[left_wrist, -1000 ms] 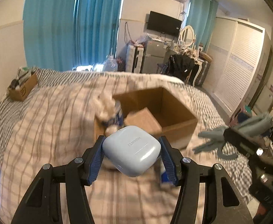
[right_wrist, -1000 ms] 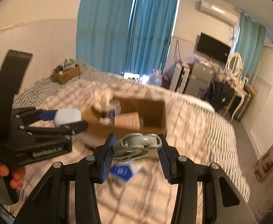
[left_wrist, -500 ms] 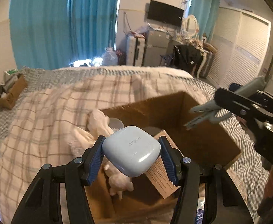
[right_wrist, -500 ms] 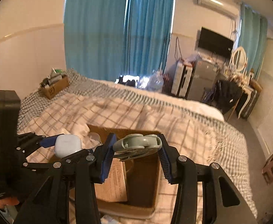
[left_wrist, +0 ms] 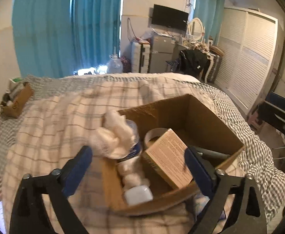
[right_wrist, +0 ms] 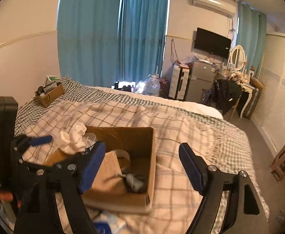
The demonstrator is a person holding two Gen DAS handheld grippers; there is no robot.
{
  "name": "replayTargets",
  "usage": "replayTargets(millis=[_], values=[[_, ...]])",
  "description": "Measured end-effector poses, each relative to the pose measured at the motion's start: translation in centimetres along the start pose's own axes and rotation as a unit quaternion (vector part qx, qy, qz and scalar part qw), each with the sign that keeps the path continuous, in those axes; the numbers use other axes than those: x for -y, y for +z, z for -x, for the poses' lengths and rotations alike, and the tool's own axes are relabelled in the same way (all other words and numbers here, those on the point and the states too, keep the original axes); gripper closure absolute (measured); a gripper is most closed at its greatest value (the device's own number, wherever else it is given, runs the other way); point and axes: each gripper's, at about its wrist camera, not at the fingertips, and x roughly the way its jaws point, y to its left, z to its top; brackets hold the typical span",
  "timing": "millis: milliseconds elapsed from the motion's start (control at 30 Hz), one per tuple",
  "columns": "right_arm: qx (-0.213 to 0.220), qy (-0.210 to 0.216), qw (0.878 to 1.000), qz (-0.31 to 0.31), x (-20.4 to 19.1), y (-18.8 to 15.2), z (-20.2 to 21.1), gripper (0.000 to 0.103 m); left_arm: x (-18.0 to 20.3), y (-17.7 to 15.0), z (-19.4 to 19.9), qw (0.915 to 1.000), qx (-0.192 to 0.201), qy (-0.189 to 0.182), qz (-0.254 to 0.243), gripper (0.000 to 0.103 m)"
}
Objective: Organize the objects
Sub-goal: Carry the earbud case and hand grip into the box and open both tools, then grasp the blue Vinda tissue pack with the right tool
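Since the earbud case (left_wrist: 138, 194) and the grey clip (right_wrist: 134, 181) already lie inside the cardboard box (left_wrist: 216, 122) on the bed (right_wrist: 181, 120), both the left gripper (left_wrist: 138, 165) and the right gripper (right_wrist: 142, 165) hover wide open, empty; blue packets (right_wrist: 103, 227) beside the box look left to collect.

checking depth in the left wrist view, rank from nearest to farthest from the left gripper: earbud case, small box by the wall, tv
1. earbud case, in the cardboard box between the fingers.
2. small box, far left on the bed.
3. tv, on the far wall.
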Motion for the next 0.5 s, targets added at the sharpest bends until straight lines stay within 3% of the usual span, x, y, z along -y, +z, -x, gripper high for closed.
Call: replayTargets(millis=[167,333,500], values=[[-0.008,-0.018,1.000,0.002,-0.8,-1.8,4.1,0.016,-1.5,-1.6,4.2,0.9996,0.008,0.002,0.029,0.000],[-0.002,-0.036,0.999,-0.012,-2.7,-4.4,7.0,0.002,-2.5,-4.0,7.6,0.9990,0.025,0.023,0.028,0.000],[-0.026,-0.021,0.999,-0.025,-4.8,-7.4,6.3,0.001,-3.8,-7.2,8.3,0.9982,0.023,0.051,0.022,0.000]])
